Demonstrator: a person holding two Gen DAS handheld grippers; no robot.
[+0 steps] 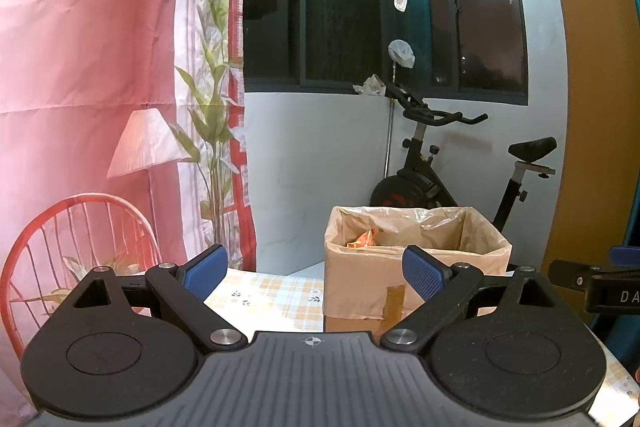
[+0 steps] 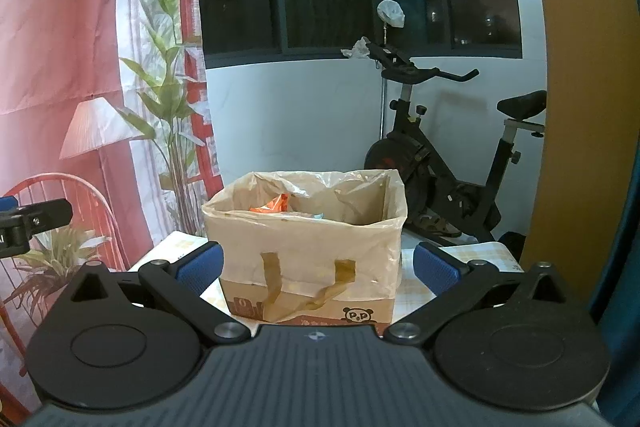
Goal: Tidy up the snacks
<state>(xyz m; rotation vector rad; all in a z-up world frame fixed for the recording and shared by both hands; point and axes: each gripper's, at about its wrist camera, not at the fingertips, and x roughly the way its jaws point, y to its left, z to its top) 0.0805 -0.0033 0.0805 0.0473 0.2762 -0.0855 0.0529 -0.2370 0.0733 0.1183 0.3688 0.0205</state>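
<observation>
A cardboard box [image 1: 360, 287] lined with a clear plastic bag stands on the checked tablecloth [image 1: 272, 291]. An orange snack packet [image 1: 366, 239] shows inside it. My left gripper [image 1: 316, 273] is open and empty, level with the box's left front corner. In the right wrist view the same box [image 2: 308, 259] stands straight ahead with the orange packet [image 2: 276, 205] inside. My right gripper [image 2: 318, 267] is open and empty, its blue pads on either side of the box, not touching it.
A black exercise bike [image 1: 440, 171] stands behind the table by the white wall. A pink printed backdrop [image 1: 80, 67] hangs at the left. The right gripper's finger [image 1: 592, 279] shows at the right edge of the left wrist view.
</observation>
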